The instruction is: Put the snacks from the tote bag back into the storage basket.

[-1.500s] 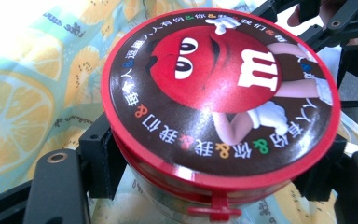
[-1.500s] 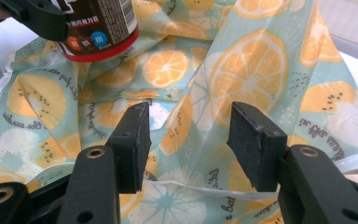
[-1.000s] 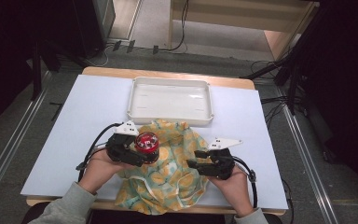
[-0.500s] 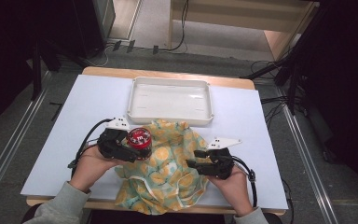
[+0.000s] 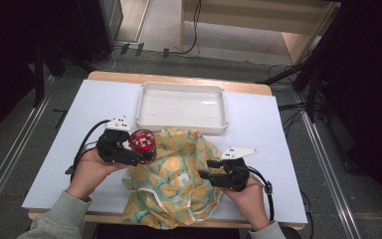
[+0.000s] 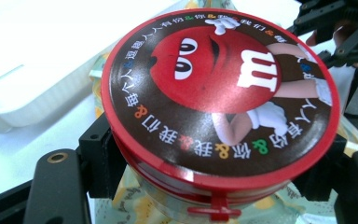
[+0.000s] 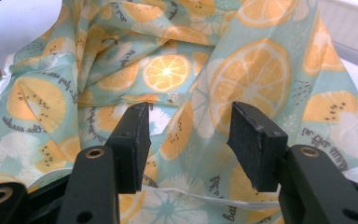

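Nearest to you, your sleeves and hands come in over the front edge of the pale blue-white surface (image 5: 45, 164), and between them a crumpled cloth printed with orange slices on a light green ground (image 5: 176, 186) lies bunched, its lower hem hanging over that front edge. Your right gripper (image 5: 205, 175) rests at the cloth's right side, pointing left across it; its black fingers (image 7: 130, 140) stand spread with a clear gap, nothing pinched between them, and the cloth's folds lie just beyond and beneath the tips in the right gripper view. A grey three-cornered plate sits on top of that gripper and its cable trails back past your wrist. A little farther in, at the cloth's upper left corner, your left gripper (image 5: 143, 155) holds a round, low tin with a red rim and a brown lid bearing a red cartoon candy figure (image 5: 142, 141). Its fingers (image 6: 98, 149) press on the tin's sides from left and right, just under the lid's rim, so the tin sits upright with the lid facing up, above the edge of the cloth. In the left gripper view the lid is ringed with coloured lettering and a small red tab juts from its near edge. Beyond the tin and the cloth, a white rectangular plastic tray with a raised rim (image 5: 149, 89) stands at the far middle of the surface, its near wall just beside the cloth's far edge.
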{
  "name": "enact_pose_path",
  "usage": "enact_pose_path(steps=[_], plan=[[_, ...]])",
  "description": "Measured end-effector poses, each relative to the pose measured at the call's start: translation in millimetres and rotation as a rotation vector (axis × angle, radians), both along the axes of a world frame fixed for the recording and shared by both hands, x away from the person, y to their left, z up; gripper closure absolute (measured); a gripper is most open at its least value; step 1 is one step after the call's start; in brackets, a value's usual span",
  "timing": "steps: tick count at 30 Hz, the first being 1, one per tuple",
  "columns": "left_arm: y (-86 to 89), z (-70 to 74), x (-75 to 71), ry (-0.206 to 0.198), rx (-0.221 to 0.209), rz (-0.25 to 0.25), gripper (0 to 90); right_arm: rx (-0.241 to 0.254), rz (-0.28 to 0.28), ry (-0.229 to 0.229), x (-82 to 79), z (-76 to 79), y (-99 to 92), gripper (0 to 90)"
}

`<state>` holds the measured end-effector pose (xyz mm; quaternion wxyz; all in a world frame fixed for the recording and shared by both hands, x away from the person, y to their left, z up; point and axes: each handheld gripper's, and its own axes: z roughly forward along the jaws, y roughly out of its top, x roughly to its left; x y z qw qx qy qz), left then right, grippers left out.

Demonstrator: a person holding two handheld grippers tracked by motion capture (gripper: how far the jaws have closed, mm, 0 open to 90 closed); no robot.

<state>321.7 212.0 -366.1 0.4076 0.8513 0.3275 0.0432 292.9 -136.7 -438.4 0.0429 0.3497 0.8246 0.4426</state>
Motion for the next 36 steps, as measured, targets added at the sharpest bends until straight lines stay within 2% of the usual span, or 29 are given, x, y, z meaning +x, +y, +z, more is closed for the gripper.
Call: enact_pose_path(steps=[8, 11, 13, 15, 23, 28, 36], plan=[[1.4, 6.1, 9.5, -0.01, 0.006, 0.018, 25.7, -0.004, 0.002, -0.009, -0.5, 0.8, 0.2, 48.8], [4.5, 8.9, 15.6, 0.001, -0.002, 0.024, 25.7, -0.004, 0.004, -0.011, -0.2, 0.6, 0.5, 48.6], [5.8, 10.4, 18.9, 0.0, 0.009, 0.035, 25.7, -0.006, 0.005, -0.014, -1.0, 0.8, 1.2, 48.5], [7.9, 12.0, 23.1, 0.005, -0.004, 0.042, 25.7, -0.005, 0.007, -0.02, -1.5, 1.3, 1.7, 48.3], [11.4, 19.0, 37.7, -0.01, 0.02, 0.076, 25.7, -0.005, 0.008, -0.019, -1.2, 1.0, 2.0, 48.3], [10.4, 20.1, 45.3, -0.011, 0.02, 0.085, 25.7, -0.004, 0.01, -0.022, -1.0, 0.8, 2.2, 48.3], [9.5, 20.5, 63.2, -0.029, 0.052, 0.11, 25.7, -0.002, 0.012, -0.022, -0.9, 0.9, 1.9, 48.3]])
